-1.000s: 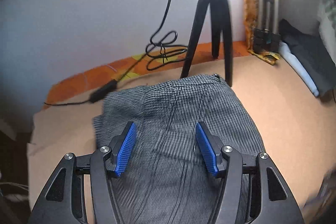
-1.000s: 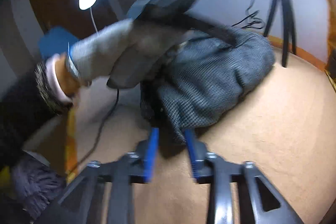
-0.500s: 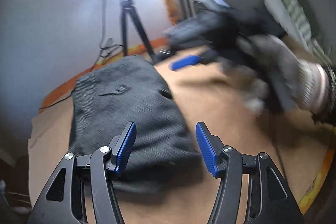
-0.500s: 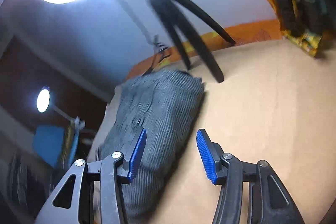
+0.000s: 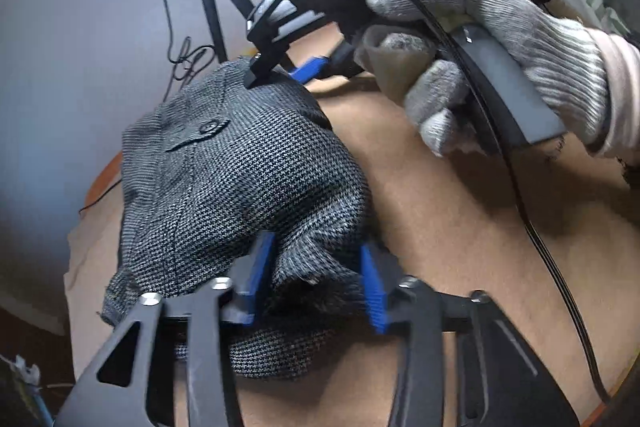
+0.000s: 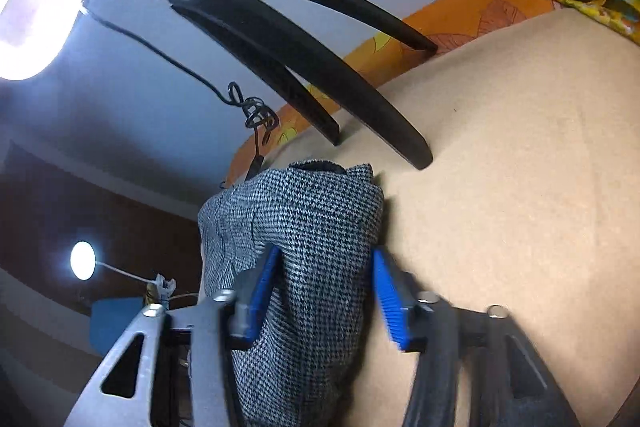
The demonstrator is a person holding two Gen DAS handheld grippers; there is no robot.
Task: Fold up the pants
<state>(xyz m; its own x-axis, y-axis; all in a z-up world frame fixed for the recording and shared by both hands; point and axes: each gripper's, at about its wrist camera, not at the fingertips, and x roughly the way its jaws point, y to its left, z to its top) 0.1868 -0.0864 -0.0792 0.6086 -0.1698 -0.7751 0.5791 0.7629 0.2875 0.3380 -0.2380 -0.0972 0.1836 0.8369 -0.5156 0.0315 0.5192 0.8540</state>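
Left wrist: pants point(image 5: 248, 179) between claw point(image 5: 316, 279) (spread).

No words, numbers or signs can be read anywhere, not in the left view or the right.

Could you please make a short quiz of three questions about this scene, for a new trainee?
1. True or false: both the left gripper and the right gripper have cloth of the pants between their blue pads.
2. What stands on the table just behind the pants?
A. a tripod
B. a chair
C. a bucket
3. Fill in: the hand holding the right gripper wears a grey knitted ____.

Key:
1. True; the jaws of both stand apart, around a bunch of cloth.
2. A, the black tripod.
3. glove
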